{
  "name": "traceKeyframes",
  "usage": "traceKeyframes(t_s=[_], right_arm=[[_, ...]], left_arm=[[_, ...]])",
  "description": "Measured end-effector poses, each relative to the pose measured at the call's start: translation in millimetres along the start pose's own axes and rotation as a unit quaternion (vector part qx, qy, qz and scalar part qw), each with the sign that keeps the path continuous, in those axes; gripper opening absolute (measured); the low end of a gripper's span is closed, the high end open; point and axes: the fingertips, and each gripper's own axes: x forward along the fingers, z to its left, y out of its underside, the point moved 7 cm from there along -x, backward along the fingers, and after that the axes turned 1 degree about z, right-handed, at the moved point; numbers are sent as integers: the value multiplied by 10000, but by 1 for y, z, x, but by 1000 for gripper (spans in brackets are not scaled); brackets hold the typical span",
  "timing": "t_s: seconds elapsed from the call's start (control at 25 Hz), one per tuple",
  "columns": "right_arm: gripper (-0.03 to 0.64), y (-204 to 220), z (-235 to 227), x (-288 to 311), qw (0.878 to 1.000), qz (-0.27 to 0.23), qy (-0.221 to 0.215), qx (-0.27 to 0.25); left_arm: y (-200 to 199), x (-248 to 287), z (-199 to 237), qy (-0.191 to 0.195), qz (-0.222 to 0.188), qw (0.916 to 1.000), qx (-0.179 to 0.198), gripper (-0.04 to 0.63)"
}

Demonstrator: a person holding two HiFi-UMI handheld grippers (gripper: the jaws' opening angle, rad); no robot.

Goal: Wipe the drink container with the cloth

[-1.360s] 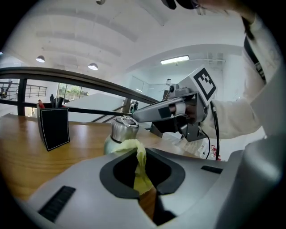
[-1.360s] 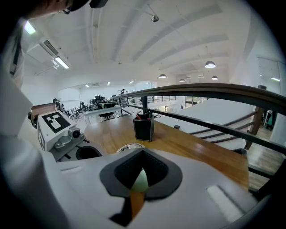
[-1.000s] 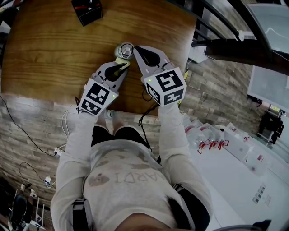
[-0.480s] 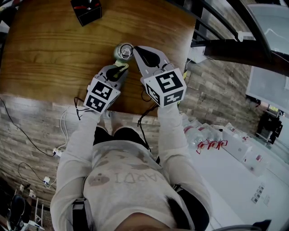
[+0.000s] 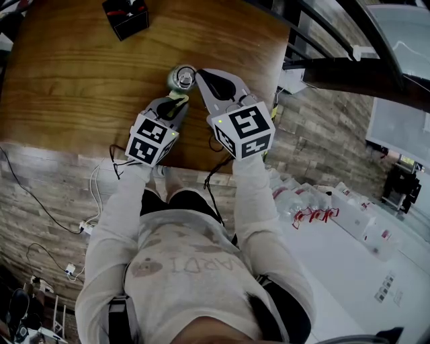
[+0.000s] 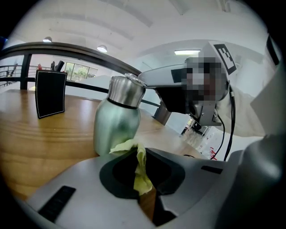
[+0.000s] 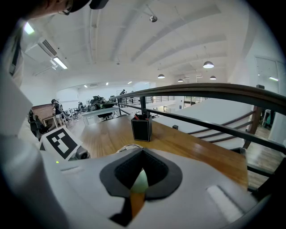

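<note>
Nearest me, the left tongs (image 6: 139, 154) are clamped on a yellow-green cloth (image 6: 143, 176), which stands up in a crumpled strip between the dark pads. Its free end lies against the lower side of the flask (image 6: 117, 123). The flask is pale green metal with a steel cap. It stands upright on the worktop (image 5: 80, 74), near the front edge and toward the right half.

From the head view the left tongs (image 5: 173, 106) sit just short of the flask (image 5: 181, 76), and the right tongs (image 5: 200, 75) reach its cap from the right. In the right gripper view the right tongs (image 7: 141, 154) have their tips together, with a sliver of green flask and worktop showing through the slot behind them. I cannot tell whether they pinch any part of the cap.

The worktop is warm, streaky wood grain with a light sheen and is mostly bare. Well beyond the flask, at the far left, stands a black pen box (image 5: 127, 15).

A dark railing (image 7: 201, 91) runs behind the worktop. Below its front edge the floor (image 5: 47, 195) is grey-brown brick pattern, with thin cables (image 5: 101, 178) trailing across it. Farther off the room is a wide white hall with round ceiling lamps (image 7: 208, 65) and more desks (image 7: 100, 109).
</note>
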Motion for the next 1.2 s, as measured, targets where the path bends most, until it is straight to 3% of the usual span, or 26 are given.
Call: traceKeyframes(t_s=[0.2, 0.48, 1.2], right_arm=[[9, 2, 3, -3, 9998, -135, 116, 24], [9, 7, 17, -14, 9986, -469, 87, 227], [9, 7, 58, -70, 9907, -1088, 430, 694]], left_arm=[[-2, -18, -7, 2, -291, 9995, 134, 31], [-10, -55, -9, -204, -1055, 9941, 173, 31], [-42, -140, -21, -684, -1962, 9778, 281, 31]])
